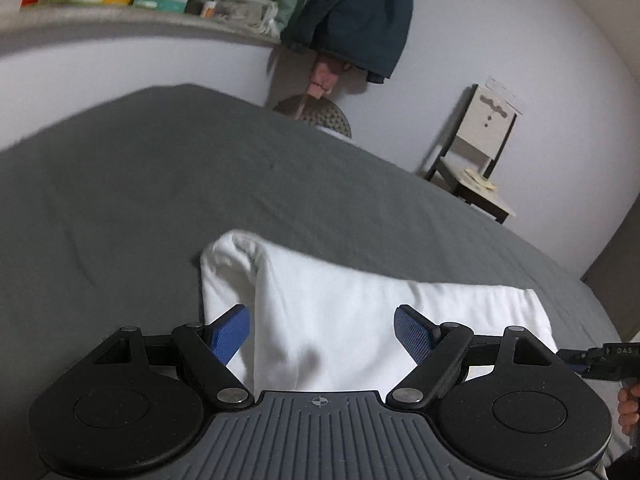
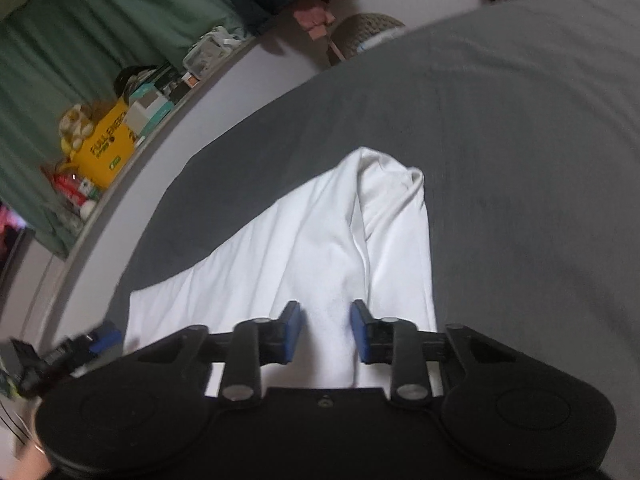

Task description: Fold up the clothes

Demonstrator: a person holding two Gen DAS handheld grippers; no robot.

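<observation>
A white garment [image 1: 328, 280] lies folded lengthwise into a long strip on the grey bed sheet [image 1: 160, 180]. My left gripper [image 1: 320, 314] hovers over its near part, blue pads spread wide, nothing between them but the cloth underneath. In the right wrist view the same garment [image 2: 304, 240] stretches away across the sheet [image 2: 520, 160], with a hem fold at its far end. My right gripper [image 2: 325, 306] stands over the near end with a narrow gap between its pads; the cloth shows flat through the gap, not pinched. Each gripper shows at the edge of the other's view, at the right edge [image 1: 600, 356] and the left edge [image 2: 80, 344].
A ledge [image 1: 140, 20] behind the bed carries boxes and packets. A dark jacket [image 1: 360, 12] hangs on the wall beside green fabric. A small chair [image 1: 476, 160] stands by the far wall and a round stool [image 1: 316, 114] beyond the bed's far edge.
</observation>
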